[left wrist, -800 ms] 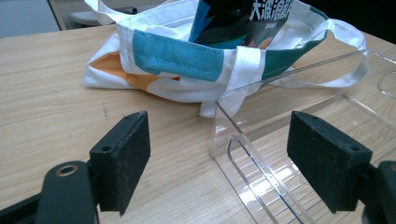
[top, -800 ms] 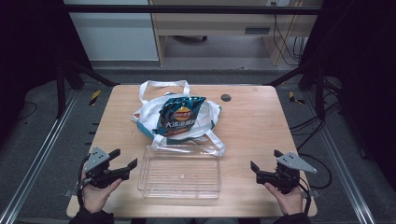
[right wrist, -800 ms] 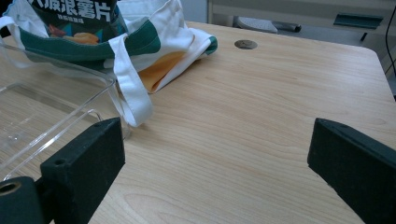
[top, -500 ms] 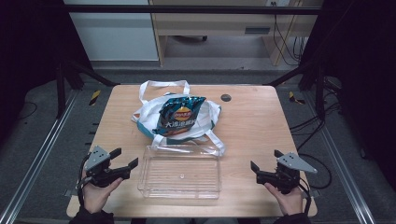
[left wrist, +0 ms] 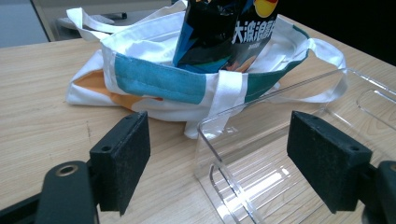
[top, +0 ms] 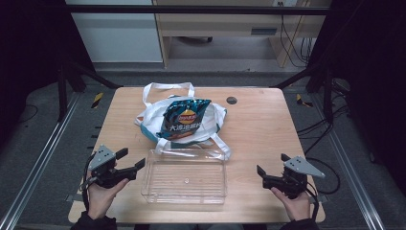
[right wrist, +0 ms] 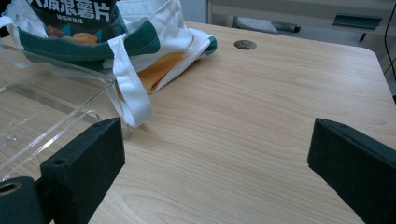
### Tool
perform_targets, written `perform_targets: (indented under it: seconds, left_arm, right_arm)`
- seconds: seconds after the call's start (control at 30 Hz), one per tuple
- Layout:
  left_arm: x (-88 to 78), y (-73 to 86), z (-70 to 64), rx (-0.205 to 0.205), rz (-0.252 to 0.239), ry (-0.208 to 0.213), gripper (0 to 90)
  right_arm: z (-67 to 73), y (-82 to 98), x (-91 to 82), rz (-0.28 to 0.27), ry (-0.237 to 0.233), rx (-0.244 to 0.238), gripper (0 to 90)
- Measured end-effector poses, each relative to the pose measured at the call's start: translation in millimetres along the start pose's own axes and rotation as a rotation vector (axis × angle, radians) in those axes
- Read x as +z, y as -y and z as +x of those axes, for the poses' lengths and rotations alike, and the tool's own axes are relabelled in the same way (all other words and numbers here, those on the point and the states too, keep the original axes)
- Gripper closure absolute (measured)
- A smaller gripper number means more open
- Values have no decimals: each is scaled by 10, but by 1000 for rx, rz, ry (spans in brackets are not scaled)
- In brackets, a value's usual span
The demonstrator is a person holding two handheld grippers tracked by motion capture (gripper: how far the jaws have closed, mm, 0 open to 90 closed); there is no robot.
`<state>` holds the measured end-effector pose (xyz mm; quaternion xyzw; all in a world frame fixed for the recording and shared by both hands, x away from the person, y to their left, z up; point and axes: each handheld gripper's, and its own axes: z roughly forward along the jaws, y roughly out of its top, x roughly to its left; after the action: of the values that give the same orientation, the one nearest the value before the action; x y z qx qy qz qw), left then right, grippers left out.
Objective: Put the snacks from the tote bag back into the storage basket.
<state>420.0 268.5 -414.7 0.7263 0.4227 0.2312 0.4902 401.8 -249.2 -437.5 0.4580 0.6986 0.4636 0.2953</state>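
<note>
A white tote bag (top: 148,117) with teal and orange panels lies at the table's middle. A dark blue chip bag (top: 184,117) sticks out of its mouth. In front of it sits an empty clear plastic tray (top: 191,189). My left gripper (top: 131,159) is open just left of the tray's near-left corner and holds nothing. In the left gripper view the open left gripper (left wrist: 219,140) frames the tray's corner (left wrist: 205,135), with the tote (left wrist: 154,79) and chip bag (left wrist: 219,32) beyond. My right gripper (top: 273,164) stands open to the right of the tray, over bare wood.
The wooden table (top: 258,124) has a round cable hole (top: 231,100) at the back. The tote's strap (right wrist: 130,93) trails beside the tray's wall (right wrist: 46,112). Dark frame legs and cables stand off both sides of the table.
</note>
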Motion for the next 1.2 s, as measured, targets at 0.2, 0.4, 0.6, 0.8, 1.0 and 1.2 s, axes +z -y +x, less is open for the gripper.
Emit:
perform_targets:
  seconds: [0.2, 0.4, 0.6, 0.8, 1.0, 1.2]
  left_arm:
    - [-11, -81, -18, 3, -20, 9, 212]
    - [-21, -145, -37, 7, -36, 10, 212]
    - [-8, -204, -59, 5, -46, 27, 212]
    - [41, -258, -81, 18, -40, 36, 212]
    - [81, -327, -89, 26, -43, 40, 212]
    - [156, -419, -102, 36, -42, 43, 212]
  right_arm:
    - [7, -2, 8, 0, 1, -5, 42]
    - [3, -4, 3, -1, 3, 0, 42]
    - [6, -8, 2, -1, 2, 1, 42]
    - [4, -11, 4, -2, -1, 2, 42]
    - [2, -11, 3, -4, 2, 2, 42]
    - [0, -10, 3, -2, 3, 2, 42]
